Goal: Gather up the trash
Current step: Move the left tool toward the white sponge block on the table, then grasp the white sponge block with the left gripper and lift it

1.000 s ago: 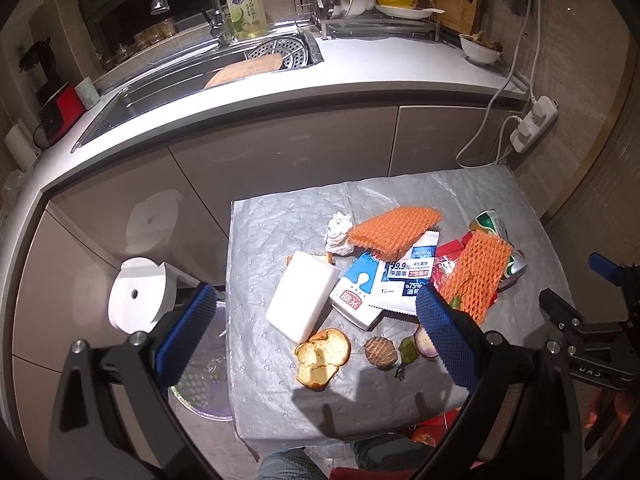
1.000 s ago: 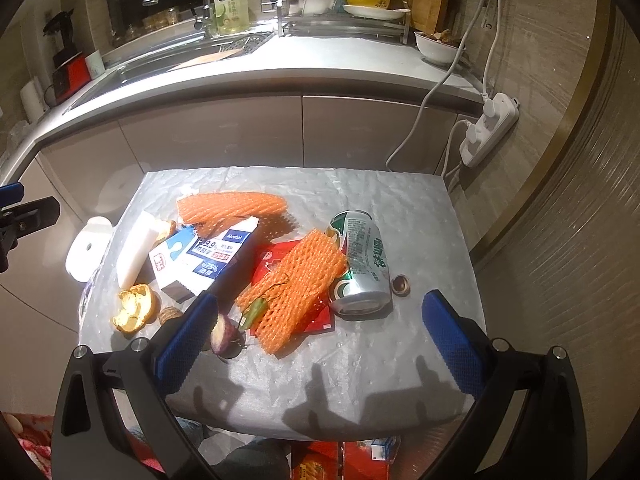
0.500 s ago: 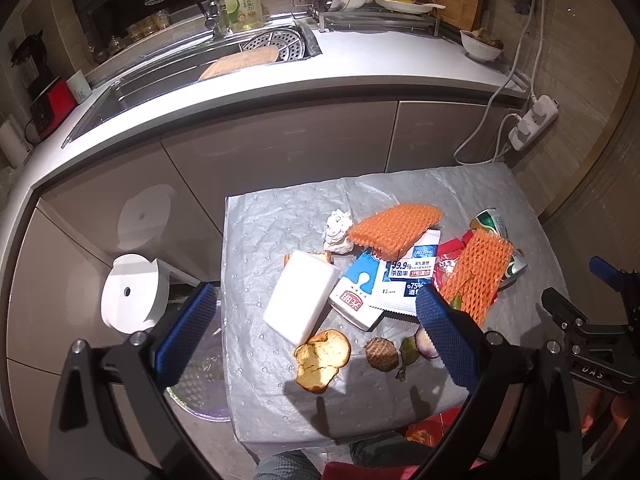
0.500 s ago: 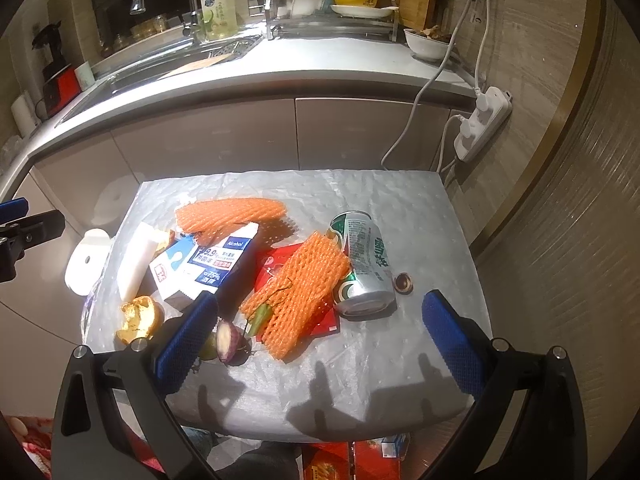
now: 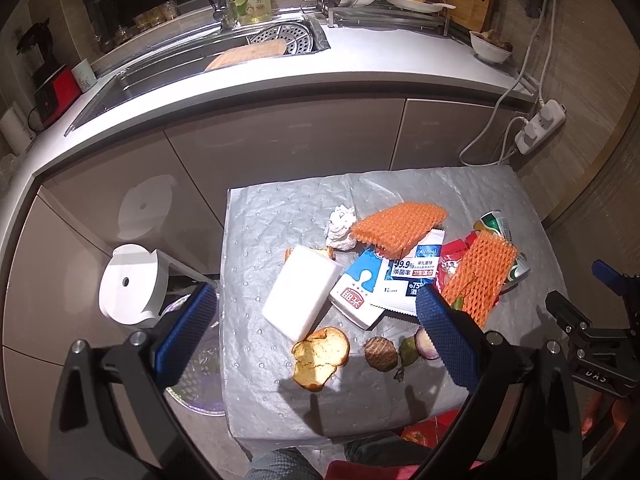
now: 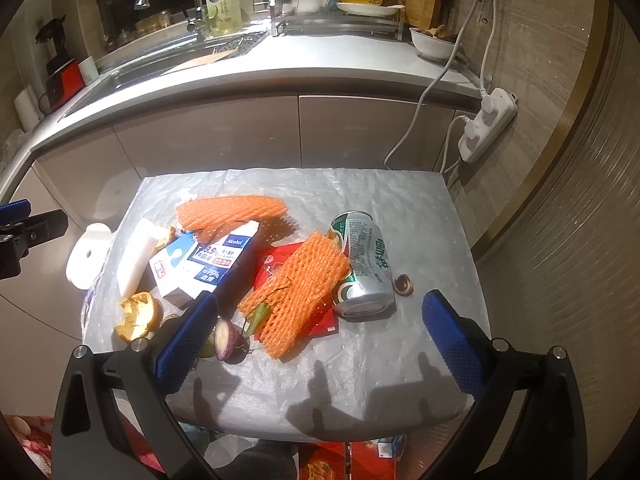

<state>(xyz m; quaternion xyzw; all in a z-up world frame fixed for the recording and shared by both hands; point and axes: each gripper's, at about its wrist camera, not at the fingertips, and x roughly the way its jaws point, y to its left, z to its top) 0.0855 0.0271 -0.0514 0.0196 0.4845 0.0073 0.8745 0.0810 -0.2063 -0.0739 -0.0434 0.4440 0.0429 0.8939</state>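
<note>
Trash lies on a small silver-covered table (image 5: 264,216): a white foam block (image 5: 302,292), a milk carton (image 5: 356,288), a wipes packet (image 5: 412,276), two orange foam nets (image 5: 400,226) (image 6: 296,288), a green can (image 6: 364,264), a red wrapper (image 6: 272,260), a crumpled tissue (image 5: 340,228), orange peel (image 5: 320,354) and an onion half (image 6: 226,338). My left gripper (image 5: 316,336) hangs open above the table's near left side. My right gripper (image 6: 320,340) stands open over the near edge, empty.
A white bin lid (image 5: 128,286) and a bagged bin (image 5: 200,364) stand on the floor left of the table. Kitchen cabinets and a counter with a sink (image 5: 208,60) lie behind. A power strip (image 6: 486,126) hangs on the right wall.
Both grippers have drifted slightly; the views shifted a little toward the counter. Nothing on the table has moved and both stay open.
</note>
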